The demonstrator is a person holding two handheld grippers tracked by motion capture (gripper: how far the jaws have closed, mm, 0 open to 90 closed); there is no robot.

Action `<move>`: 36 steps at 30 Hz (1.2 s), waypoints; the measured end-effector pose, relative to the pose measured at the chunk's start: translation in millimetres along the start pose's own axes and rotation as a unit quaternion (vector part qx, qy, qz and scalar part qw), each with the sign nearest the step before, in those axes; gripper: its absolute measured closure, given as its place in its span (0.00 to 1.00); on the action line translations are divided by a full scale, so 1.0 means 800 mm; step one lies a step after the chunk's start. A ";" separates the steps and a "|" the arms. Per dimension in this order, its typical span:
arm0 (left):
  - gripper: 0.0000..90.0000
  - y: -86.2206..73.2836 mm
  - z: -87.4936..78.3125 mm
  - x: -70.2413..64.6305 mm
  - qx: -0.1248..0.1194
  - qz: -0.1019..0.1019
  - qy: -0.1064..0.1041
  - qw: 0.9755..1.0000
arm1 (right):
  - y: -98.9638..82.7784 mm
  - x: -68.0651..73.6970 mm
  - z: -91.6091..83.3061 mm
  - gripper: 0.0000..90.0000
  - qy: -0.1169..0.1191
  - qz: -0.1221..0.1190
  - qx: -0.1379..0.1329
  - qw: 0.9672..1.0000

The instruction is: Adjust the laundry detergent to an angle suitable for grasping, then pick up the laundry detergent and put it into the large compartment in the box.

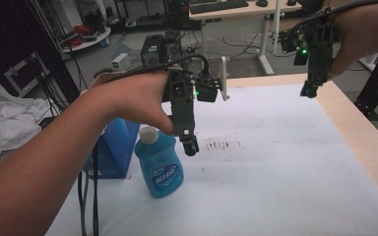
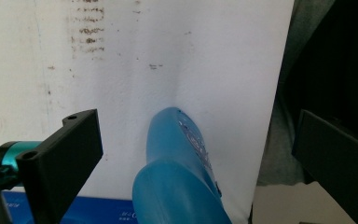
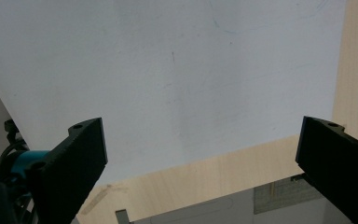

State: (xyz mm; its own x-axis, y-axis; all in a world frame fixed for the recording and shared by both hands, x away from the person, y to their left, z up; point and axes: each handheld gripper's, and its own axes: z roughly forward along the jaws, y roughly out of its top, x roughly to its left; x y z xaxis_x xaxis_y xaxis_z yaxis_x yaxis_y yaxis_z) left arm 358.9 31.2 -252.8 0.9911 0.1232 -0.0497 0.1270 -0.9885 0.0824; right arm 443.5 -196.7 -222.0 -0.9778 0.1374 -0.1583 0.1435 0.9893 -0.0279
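left tool (image 1: 191, 145) beside blue bottle (image 1: 160, 164), label print unreadable, perhaps chinese

A light-blue bottle (image 1: 159, 167) with a white cap and a darker blue label stands at 3 o'clock of a blue box (image 1: 114, 147). The tabletop (image 1: 359, 123) is pale wood under a white sheet (image 1: 285, 162) flecked with dark smudges (image 1: 221, 144). Each hand-held gripper (image 1: 191, 147) is black.

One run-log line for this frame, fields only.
left gripper: open, above blue bottle | right gripper: open, raised over table's far right edge | bottle: upright, ungrasped
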 end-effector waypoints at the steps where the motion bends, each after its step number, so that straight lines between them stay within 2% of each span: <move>1: 0.02 0.000 -0.001 0.000 0.001 0.000 0.000 1.000 | 0.000 0.000 0.000 0.01 0.000 0.001 0.001 1.000; 12: 0.02 -0.004 0.001 0.001 -0.005 -0.014 -0.004 1.000 | -0.003 -0.001 0.000 0.01 0.000 0.004 0.000 1.000; 16: 0.02 -0.005 -0.004 0.002 -0.023 -0.041 -0.008 0.999 | -0.006 -0.003 0.001 0.01 0.001 -0.001 0.003 1.000; 17: 0.02 -0.006 -0.008 0.001 -0.031 -0.052 -0.007 0.998 | -0.006 -0.002 0.001 0.01 0.001 0.004 0.003 1.000; 18: 0.02 -0.006 -0.008 0.001 -0.031 -0.052 -0.007 0.998 | -0.006 -0.002 0.001 0.01 0.001 0.004 0.003 1.000; 21: 0.02 -0.008 -0.014 0.001 -0.032 -0.078 -0.008 0.996 | -0.005 -0.001 0.001 0.01 -0.001 0.001 0.000 1.000; 24: 0.02 -0.009 -0.020 0.000 -0.036 -0.115 -0.011 0.993 | -0.003 0.001 -0.002 0.01 -0.003 -0.003 -0.005 1.000; 28: 0.02 -0.014 -0.028 -0.003 -0.042 -0.164 -0.020 0.985 | -0.002 0.003 -0.003 0.01 -0.004 -0.005 -0.006 1.000; 30: 0.02 -0.017 -0.032 -0.004 -0.043 -0.186 -0.022 0.981 | -0.002 0.004 -0.004 0.01 -0.004 -0.006 -0.006 1.000; 34: 0.02 -0.028 -0.040 -0.005 -0.043 -0.231 -0.027 0.972 | -0.001 0.006 -0.005 0.01 -0.006 -0.006 -0.007 1.000; 36: 0.02 -0.035 -0.042 -0.005 -0.040 -0.246 -0.027 0.968 | 0.000 0.007 -0.005 0.01 -0.005 -0.010 -0.008 1.000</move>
State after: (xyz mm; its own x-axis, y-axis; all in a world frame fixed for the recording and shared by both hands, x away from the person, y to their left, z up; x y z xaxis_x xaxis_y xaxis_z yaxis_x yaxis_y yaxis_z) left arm 352.5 61.7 -221.1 0.8070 0.5700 -0.1543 0.5875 -0.8013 0.1129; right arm 437.5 -195.9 -218.7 -0.9789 0.1164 -0.1681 0.1208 0.9926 -0.0161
